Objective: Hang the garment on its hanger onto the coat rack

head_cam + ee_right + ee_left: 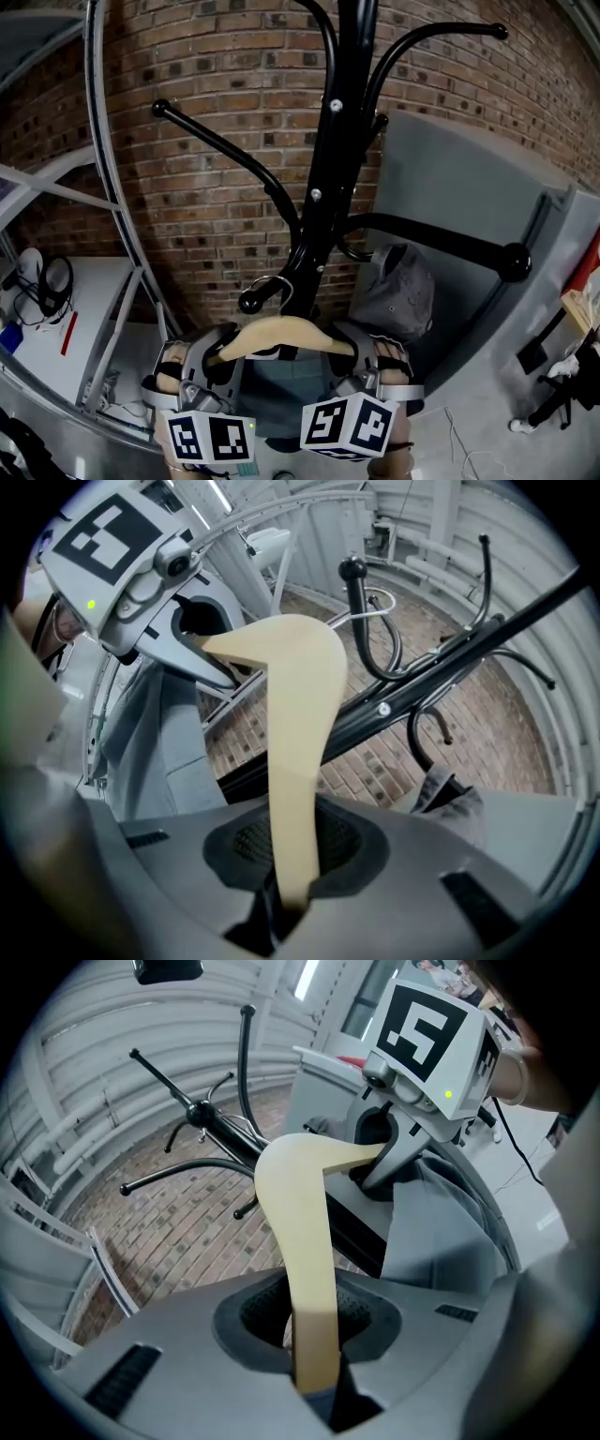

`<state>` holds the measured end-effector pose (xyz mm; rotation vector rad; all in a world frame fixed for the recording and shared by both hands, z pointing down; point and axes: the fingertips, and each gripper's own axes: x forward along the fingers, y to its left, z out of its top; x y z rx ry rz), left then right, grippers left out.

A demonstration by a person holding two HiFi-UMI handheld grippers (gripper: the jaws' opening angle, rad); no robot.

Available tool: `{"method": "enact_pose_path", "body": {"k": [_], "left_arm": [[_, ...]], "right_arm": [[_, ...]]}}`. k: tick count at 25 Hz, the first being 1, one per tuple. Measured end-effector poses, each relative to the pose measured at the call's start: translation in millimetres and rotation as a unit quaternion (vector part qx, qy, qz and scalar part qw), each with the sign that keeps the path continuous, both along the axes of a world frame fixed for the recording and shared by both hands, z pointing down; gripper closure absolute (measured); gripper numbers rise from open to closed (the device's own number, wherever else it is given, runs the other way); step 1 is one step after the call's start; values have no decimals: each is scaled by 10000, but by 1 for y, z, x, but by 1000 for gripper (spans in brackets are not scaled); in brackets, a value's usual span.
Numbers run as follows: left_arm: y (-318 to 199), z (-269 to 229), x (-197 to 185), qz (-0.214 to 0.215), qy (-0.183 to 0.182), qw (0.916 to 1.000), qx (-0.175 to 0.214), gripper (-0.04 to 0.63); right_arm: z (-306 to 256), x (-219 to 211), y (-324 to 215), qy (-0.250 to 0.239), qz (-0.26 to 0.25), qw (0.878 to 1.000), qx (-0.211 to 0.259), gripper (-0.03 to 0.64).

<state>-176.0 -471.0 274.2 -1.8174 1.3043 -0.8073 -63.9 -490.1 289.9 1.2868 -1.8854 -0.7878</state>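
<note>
A pale wooden hanger [286, 334] with a metal hook [274, 283] carries a grey-blue garment [291, 389] below it. My left gripper [217, 361] is shut on the hanger's left arm [305, 1269], and my right gripper [361, 361] is shut on its right arm [295, 761]. The hook sits just beside the ball tip [249, 303] of a low peg of the black coat rack [333, 141]; whether it rests on the peg I cannot tell. In the right gripper view the hook [375, 607] loops near that peg's ball tip [352, 569].
A brick wall [216, 112] stands behind the rack. A grey cap [398, 295] hangs on another low peg. A long peg with a ball end [514, 262] reaches right. A white metal frame [103, 169] curves at the left beside a white table [56, 323].
</note>
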Motion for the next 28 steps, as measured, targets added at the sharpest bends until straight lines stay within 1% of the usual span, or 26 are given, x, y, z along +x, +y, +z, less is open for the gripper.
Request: {"method": "enact_pose_path", "body": {"k": [6,12,19,23,25,28], "left_arm": [[-9,17,-2,21,25,9998,-189,529],[-15,26,0,85,72,9996,-274,529],[-23,33,11,313,281,9986,-333,529],[-26,33,12,366,350,9981,-351,529],[-26,32,11,420,416,9975,-399,529],[-25,30,11,510,521,9966,-393,500]], "right_arm": [[15,-2,-8,98,27,9998,-164,560],[23,1,-14,116,95,9995,-262,560],[32,11,-21,78,232,9991,-348,560],[31,12,-23,65,250,9993,-284,560],[30,11,-23,11,238,9994,-259,560],[29,8,-19,-194,110,9994,-262,558]]}}
